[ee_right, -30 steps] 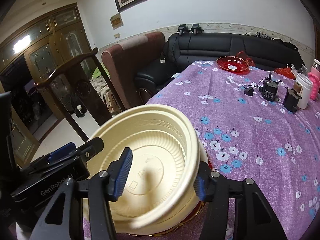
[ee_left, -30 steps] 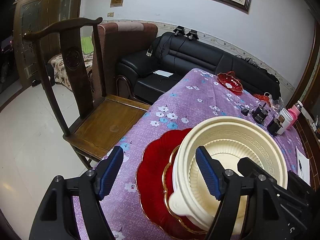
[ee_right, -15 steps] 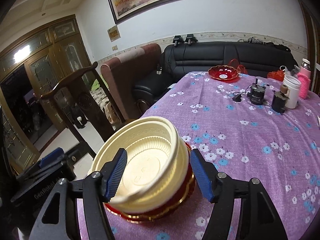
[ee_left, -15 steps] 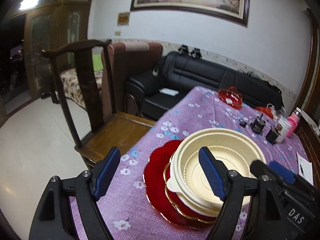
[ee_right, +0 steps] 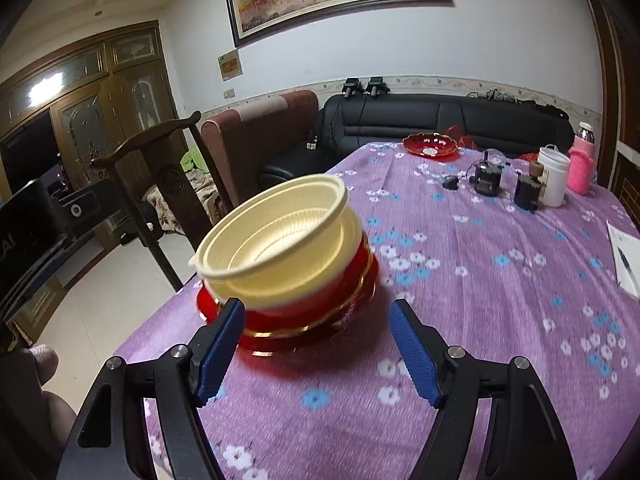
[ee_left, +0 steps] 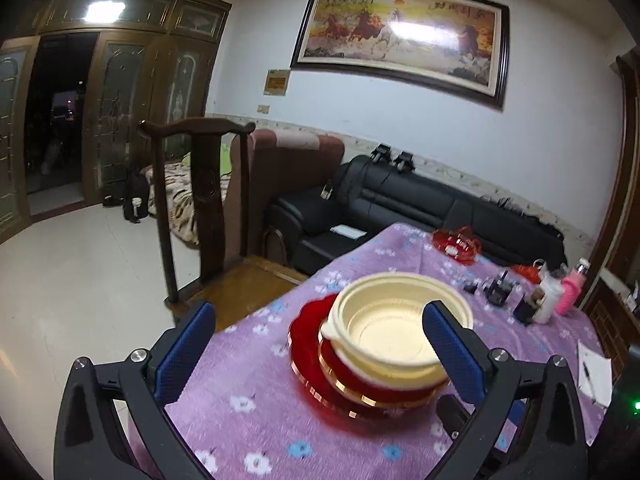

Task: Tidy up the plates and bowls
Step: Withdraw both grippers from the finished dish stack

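Cream plastic bowls sit nested on a stack of red gold-rimmed plates near the table's near-left corner; the stack also shows in the right wrist view, bowls over plates. My left gripper is open and empty, held back above the stack. My right gripper is open and empty, just in front of the stack and apart from it. A red dish sits at the table's far end.
The purple floral tablecloth covers the table. A black device, a white cup and a pink bottle stand at the far right. Paper with a pen lies at the right edge. A wooden chair stands left of the table.
Both grippers have pulled back and up from the stack. The right gripper, whose fingers stood around the cream bowl, is now clear of it. The stack stays on the table.
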{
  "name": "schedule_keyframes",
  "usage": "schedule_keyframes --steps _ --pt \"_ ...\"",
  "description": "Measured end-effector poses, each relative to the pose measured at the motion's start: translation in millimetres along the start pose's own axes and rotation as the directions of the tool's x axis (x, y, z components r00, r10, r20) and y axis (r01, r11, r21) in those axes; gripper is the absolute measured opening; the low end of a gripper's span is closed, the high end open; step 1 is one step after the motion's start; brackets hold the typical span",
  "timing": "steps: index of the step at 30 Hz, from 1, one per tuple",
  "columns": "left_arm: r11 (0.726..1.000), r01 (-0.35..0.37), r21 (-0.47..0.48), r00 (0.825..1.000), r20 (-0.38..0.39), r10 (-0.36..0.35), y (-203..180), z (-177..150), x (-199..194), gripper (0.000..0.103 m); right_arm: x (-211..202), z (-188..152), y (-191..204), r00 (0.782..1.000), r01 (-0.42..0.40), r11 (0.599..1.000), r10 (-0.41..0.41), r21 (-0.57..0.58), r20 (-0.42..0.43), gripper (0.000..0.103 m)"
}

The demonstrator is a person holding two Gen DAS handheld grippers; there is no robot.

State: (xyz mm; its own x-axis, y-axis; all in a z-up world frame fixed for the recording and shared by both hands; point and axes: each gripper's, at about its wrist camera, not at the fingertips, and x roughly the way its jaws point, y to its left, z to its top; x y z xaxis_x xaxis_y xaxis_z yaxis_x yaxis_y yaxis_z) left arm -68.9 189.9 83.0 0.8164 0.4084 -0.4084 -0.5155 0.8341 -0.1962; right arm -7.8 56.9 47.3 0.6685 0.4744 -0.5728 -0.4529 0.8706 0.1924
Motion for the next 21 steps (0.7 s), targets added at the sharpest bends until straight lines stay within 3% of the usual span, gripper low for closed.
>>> schedule_keyframes --steps 9,21 --pt "1.000 0.019 -0.001 0.998 -0.064 -0.019 -4 -11 -4 0.103 -8 -16 -3 1.000 0.005 1.000 -0.005 -0.019 -0.010 0.079" --pt "0.995 0.052 0.090 0.993 -0.108 -0.042 -21 -17 2 0.103 -8 -22 -2 1.000 0.008 0.998 -0.009 -0.058 -0.010 0.080"
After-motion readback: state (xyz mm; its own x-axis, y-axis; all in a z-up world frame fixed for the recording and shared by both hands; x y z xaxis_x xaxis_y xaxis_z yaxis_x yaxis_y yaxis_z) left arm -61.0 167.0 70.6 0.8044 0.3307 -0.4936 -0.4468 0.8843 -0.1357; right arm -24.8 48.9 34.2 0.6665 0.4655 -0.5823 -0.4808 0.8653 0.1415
